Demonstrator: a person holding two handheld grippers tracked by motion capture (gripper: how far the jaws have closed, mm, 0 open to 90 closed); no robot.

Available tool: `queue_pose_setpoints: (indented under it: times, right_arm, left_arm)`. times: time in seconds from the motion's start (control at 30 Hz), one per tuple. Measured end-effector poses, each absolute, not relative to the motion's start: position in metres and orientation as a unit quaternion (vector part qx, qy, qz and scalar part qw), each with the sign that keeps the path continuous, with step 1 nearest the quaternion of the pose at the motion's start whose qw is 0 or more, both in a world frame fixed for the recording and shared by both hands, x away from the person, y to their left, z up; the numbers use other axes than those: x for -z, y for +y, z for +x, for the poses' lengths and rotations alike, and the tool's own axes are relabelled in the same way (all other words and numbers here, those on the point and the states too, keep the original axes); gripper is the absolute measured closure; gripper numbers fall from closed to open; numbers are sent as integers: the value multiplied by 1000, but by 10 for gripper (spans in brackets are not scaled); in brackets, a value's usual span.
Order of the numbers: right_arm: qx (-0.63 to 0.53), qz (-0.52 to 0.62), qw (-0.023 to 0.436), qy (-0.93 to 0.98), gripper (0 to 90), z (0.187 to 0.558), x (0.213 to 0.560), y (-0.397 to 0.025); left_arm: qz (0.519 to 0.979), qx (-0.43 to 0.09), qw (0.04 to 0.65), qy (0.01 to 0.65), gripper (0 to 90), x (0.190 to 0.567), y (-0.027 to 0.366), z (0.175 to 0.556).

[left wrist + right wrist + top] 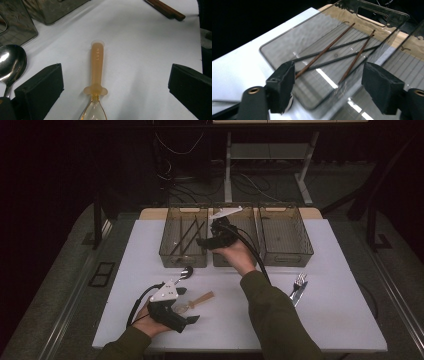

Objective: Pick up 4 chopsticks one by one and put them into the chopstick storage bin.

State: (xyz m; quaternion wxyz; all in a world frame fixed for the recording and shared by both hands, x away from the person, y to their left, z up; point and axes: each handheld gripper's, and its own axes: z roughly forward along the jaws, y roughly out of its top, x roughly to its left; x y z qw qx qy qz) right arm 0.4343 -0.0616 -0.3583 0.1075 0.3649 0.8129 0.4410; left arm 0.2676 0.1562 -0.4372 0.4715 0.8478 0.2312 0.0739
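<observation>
My left gripper (188, 305) rests low on the white table (340, 320) at the front left, open. An amber plastic spoon (197, 300) lies between its jaws. In the left gripper view the spoon's handle (97, 65) runs straight away from me, and the left gripper (116, 75) stands wide on either side without touching it. My right gripper (206, 238) hovers at the back over the smoky bins, open and holding nothing. In its own view the right gripper (329, 83) looks down on the left bin (277, 53), where brown and black chopsticks (324, 51) lie crossed.
Three clear smoky bins (285, 235) stand in a row at the back. A metal spoon (186, 272) lies just in front of the left bin, close to the left jaw (11, 62). A fork and knife (298, 287) lie at the right. Brown sticks (166, 10) lie farther ahead.
</observation>
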Motion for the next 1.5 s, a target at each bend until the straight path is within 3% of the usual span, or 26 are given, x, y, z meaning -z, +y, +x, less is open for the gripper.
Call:
queue_pose_setpoints:
  times: [0.33, 0.87, 1.5]
  right_arm:
    - [-451, 332, 118, 820, 120, 394, 365, -104]
    - [-463, 335, 155, 806, 119, 338, 385, -162]
    - [-473, 357, 154, 790, 120, 279, 421, -231]
  left_arm:
    - [849, -74, 468, 235, 0, 437, 159, 269]
    - [848, -72, 469, 236, 0, 437, 159, 270]
    - [846, -75, 471, 239, 0, 437, 160, 270]
